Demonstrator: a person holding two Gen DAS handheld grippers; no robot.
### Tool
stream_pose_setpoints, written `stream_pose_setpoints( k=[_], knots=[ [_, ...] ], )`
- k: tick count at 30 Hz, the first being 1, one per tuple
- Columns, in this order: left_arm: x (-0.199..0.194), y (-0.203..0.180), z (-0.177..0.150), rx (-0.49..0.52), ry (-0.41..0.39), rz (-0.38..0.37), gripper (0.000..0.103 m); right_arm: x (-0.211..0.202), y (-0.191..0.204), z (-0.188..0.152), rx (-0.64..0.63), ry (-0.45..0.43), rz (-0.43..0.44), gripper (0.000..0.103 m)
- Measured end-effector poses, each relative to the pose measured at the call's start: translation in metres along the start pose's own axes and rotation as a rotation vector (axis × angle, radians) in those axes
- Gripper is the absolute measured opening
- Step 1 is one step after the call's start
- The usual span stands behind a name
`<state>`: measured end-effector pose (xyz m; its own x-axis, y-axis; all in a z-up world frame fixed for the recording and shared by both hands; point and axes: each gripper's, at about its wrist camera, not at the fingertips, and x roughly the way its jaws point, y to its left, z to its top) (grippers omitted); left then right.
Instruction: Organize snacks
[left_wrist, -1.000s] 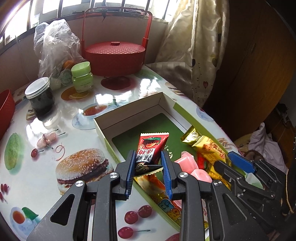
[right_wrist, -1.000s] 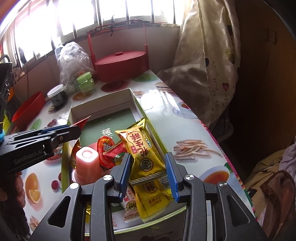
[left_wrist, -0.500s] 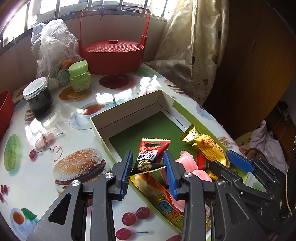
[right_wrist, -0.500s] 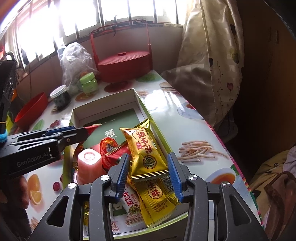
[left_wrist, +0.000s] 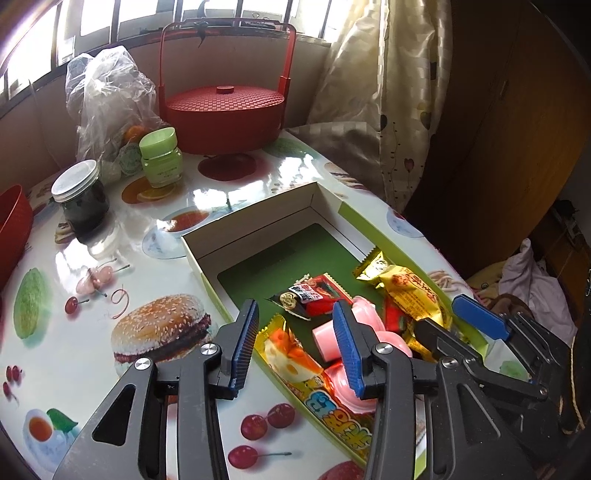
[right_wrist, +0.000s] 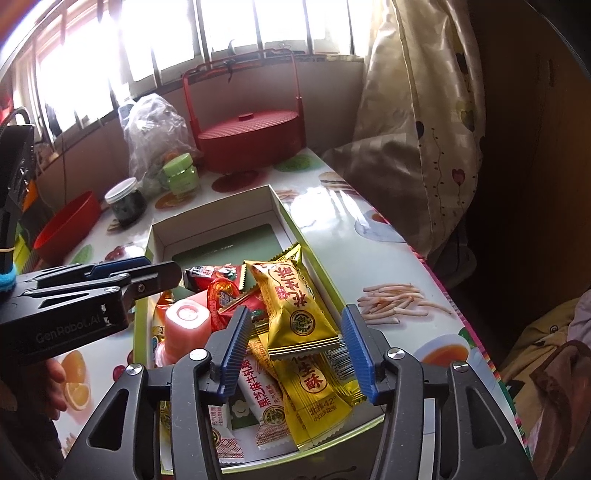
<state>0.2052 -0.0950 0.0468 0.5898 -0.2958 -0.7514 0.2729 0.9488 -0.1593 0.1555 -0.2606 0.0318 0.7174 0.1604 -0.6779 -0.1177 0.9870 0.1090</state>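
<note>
An open green-and-white box (left_wrist: 251, 236) (right_wrist: 207, 236) lies on the table with snacks piled at its near end. My left gripper (left_wrist: 295, 339) is open and empty above the box's near left side. A red-and-black packet (left_wrist: 314, 295) (right_wrist: 210, 275) lies loose on the green floor ahead of it. My right gripper (right_wrist: 295, 343) is open and empty. A gold packet (right_wrist: 295, 306) (left_wrist: 406, 291) lies on the pile between its jaws, free of them. Pink jelly cups (left_wrist: 351, 332) (right_wrist: 186, 325) and more packets (right_wrist: 310, 391) fill the near end.
A red lidded basket (left_wrist: 225, 110) (right_wrist: 247, 142) stands at the back. A green jar (left_wrist: 160, 157), a dark jar (left_wrist: 83, 199), a plastic bag (left_wrist: 107, 99) and a red bowl (right_wrist: 70, 229) stand at back left. A curtain (left_wrist: 380, 92) hangs right of the table.
Both grippers opened. The left let go of the red-and-black packet, which now lies in the box. The right let go of the gold packet, which rests on the pile.
</note>
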Motion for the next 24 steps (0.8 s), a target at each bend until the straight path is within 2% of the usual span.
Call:
stream_pose_setpoints(
  k=[12,24],
  knots=[
    [-0.029,-0.009,-0.015,-0.006,-0.038,0.020,0.043,-0.024,-0.002,-0.006,0.012,-0.042,-0.013,0.056],
    [-0.059,-0.015,-0.049,-0.010,-0.060,0.061,0.043,-0.050,0.007,-0.024,0.003,-0.045,-0.011,0.057]
  ],
)
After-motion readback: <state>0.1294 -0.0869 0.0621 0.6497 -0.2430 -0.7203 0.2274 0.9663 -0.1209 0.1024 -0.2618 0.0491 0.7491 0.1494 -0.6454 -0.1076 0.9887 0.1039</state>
